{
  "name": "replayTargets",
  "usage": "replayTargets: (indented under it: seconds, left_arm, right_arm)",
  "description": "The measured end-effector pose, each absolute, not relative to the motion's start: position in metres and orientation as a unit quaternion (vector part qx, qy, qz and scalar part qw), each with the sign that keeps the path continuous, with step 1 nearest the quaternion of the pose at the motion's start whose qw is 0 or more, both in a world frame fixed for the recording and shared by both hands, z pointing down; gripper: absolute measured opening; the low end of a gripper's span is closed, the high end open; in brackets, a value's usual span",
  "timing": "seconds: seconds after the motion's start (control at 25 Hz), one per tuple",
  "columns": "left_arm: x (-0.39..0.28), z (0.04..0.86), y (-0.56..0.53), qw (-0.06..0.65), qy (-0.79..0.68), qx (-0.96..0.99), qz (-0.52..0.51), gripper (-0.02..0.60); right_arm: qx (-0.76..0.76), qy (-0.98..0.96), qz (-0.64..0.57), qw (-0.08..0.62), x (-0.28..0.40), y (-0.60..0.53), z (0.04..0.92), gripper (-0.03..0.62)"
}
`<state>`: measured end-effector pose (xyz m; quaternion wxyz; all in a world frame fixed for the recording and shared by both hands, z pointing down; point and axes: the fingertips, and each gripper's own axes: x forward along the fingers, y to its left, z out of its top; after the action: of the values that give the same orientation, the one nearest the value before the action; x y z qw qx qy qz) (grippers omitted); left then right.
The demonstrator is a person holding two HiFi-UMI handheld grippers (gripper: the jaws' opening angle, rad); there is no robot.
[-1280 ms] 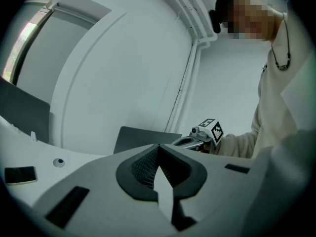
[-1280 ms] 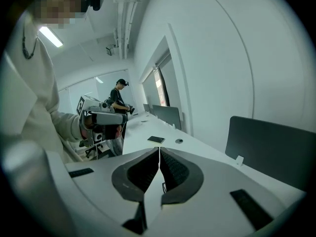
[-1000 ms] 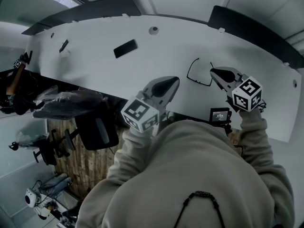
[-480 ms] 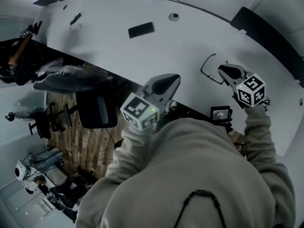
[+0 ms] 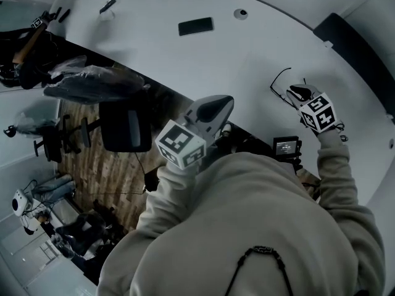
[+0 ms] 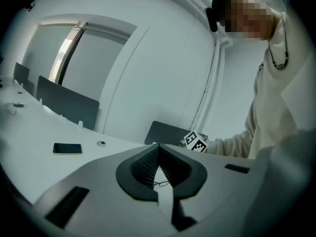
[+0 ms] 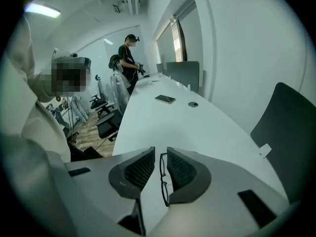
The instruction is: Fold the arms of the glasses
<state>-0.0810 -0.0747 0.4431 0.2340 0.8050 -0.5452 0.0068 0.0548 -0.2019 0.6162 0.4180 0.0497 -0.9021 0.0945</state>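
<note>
Thin black-framed glasses (image 5: 277,79) lie on the white table (image 5: 247,54) at the right. My right gripper (image 5: 291,94) points down right over them. In the right gripper view its jaws (image 7: 159,158) are opening, and the front frame of the glasses (image 7: 162,174) runs along the narrow gap between the pads, close to the right pad, with a slit of table showing beside the left pad. My left gripper (image 5: 215,108) hangs shut and empty over the table's near edge, well left of the glasses; its ribbed pads (image 6: 148,164) meet at the tip.
A black phone (image 5: 195,26) and a round grommet (image 5: 241,13) lie far back on the table. A small screen device (image 5: 287,147) sits at the near edge below the right gripper. An office chair (image 5: 125,128) stands left of the table. A person (image 7: 129,58) stands far off.
The right gripper has come down onto the glasses and its jaws have parted slightly. The head view has swung, shifting the table in frame. The left gripper stays shut.
</note>
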Motion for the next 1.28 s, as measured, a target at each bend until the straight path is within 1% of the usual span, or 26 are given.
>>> replayTargets:
  seconds: [0.08, 0.12, 0.32, 0.56, 0.72, 0.92, 1.16, 1.2, 1.28]
  left_arm:
    - [-0.086, 0.444, -0.068, 0.236, -0.551, 0.800, 0.004, 0.005]
    - [-0.088, 0.444, -0.065, 0.237, -0.554, 0.798, 0.003, 0.005]
    - [-0.097, 0.453, -0.049, 0.248, -0.562, 0.789, 0.010, 0.005]
    - [-0.110, 0.458, -0.039, 0.258, -0.576, 0.776, 0.001, 0.005]
    - [-0.111, 0.462, -0.036, 0.263, -0.578, 0.772, 0.001, 0.005]
    - [-0.115, 0.464, -0.029, 0.269, -0.583, 0.766, 0.001, 0.005]
    - [-0.117, 0.465, -0.023, 0.271, -0.583, 0.766, 0.001, 0.005]
    - [-0.118, 0.465, -0.022, 0.271, -0.583, 0.766, 0.000, 0.005]
    - [-0.118, 0.465, -0.019, 0.272, -0.583, 0.766, 0.000, 0.005]
  right_arm:
    - [0.038, -0.890, 0.079, 0.447, 0.057, -0.198, 0.632, 0.076]
    - [0.034, -0.884, 0.069, 0.461, 0.058, -0.196, 0.639, 0.081]
    - [0.016, -0.853, 0.026, 0.520, 0.063, -0.187, 0.673, 0.090]
    - [-0.013, -0.823, 0.007, 0.568, 0.066, -0.174, 0.710, 0.113]
    - [-0.036, -0.789, -0.039, 0.612, 0.077, -0.174, 0.735, 0.114]
    - [-0.042, -0.775, -0.054, 0.628, 0.079, -0.172, 0.749, 0.114]
    - [-0.043, -0.773, -0.062, 0.630, 0.074, -0.168, 0.754, 0.112]
    - [-0.043, -0.772, -0.065, 0.631, 0.075, -0.168, 0.754, 0.107]
    - [-0.039, -0.770, -0.069, 0.633, 0.076, -0.168, 0.753, 0.074]
